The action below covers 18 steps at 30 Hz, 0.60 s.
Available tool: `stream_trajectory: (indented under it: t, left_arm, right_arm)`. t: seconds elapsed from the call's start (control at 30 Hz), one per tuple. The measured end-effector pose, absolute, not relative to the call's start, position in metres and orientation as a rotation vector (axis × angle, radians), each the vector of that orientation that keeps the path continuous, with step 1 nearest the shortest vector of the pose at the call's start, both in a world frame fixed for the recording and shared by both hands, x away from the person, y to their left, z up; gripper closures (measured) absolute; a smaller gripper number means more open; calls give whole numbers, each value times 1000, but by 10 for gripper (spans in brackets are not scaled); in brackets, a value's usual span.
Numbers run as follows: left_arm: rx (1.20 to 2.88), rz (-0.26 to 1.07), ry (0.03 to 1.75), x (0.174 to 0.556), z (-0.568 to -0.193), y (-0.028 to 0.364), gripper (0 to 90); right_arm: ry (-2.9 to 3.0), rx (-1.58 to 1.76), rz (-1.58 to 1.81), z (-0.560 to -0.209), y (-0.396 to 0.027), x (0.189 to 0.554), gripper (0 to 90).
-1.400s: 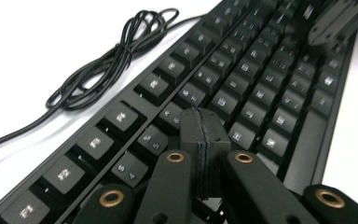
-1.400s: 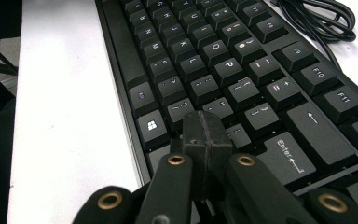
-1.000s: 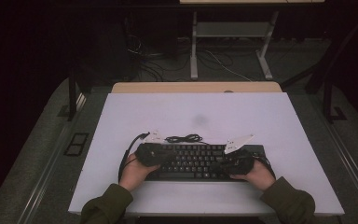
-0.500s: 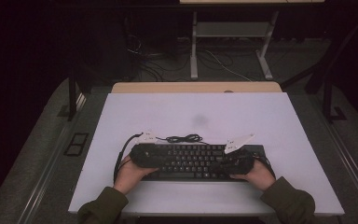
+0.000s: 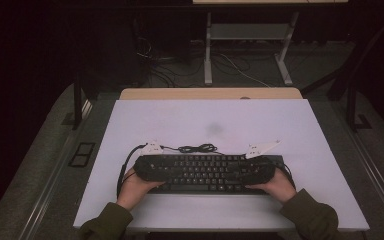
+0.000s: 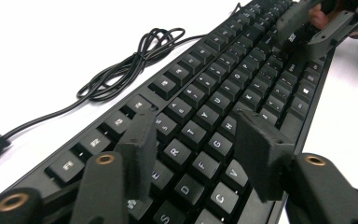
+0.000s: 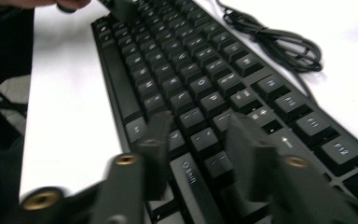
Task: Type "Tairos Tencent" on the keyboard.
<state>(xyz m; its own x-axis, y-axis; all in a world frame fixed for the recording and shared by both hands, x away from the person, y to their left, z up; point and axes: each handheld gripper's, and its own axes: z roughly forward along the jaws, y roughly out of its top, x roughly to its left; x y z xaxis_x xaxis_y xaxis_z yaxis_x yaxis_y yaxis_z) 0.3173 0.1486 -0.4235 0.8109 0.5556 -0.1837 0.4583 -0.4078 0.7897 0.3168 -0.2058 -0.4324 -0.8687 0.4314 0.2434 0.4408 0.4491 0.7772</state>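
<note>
High view: black keyboard [image 5: 207, 172] lying flat, lengthwise across the near half of the white table [image 5: 210, 125], close to the person's edge. Left gripper [image 5: 147, 167] over the keyboard's left end, right gripper [image 5: 265, 167] over its right end, a hand [image 5: 132, 187] behind each. Grey plates on top of both, pointing away from the person. Coiled black cable [image 5: 197, 148] resting on the table just beyond the keyboard's far edge, near its middle. Jaw spread hard to read from up here, dark against dark keys.

Left gripper view: left gripper [image 6: 198, 154] low over the letter keys at the left end of the keyboard [image 6: 223, 107], jaws standing roughly half apart after just opening. Between the pads only keycaps; whether the fingertips [image 6: 140, 149] actually touch the keys, hard to tell. Nothing clamped. Cable [image 6: 121, 70] looped on the table to the left of the keyboard. Right gripper [image 6: 326, 23] at the far end, over the last keys.

Right gripper view: somewhat blurred. Right gripper [image 7: 198, 154] low over the right end of the keyboard [image 7: 182, 79], near the Shift key, jaws about half apart, having just opened. Nothing gripped between the pads; probably hovering just above the keycaps. Cable [image 7: 279, 42] bundled on the table at upper right. Left gripper [image 7: 121, 9] at the far end.
</note>
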Motion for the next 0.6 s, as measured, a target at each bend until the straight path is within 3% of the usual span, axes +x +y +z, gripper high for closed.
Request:
stream_trajectory:
  t: [0.23,0.6]
  left_arm:
    - [2075,134,760,317,-425,158,621]
    - [2078,155,777,320,-429,167,846]
  right_arm:
    - [-2644,-852,-1477,-434,-205,319,375]
    - [-2644,-867,-1487,-436,-201,319,339]
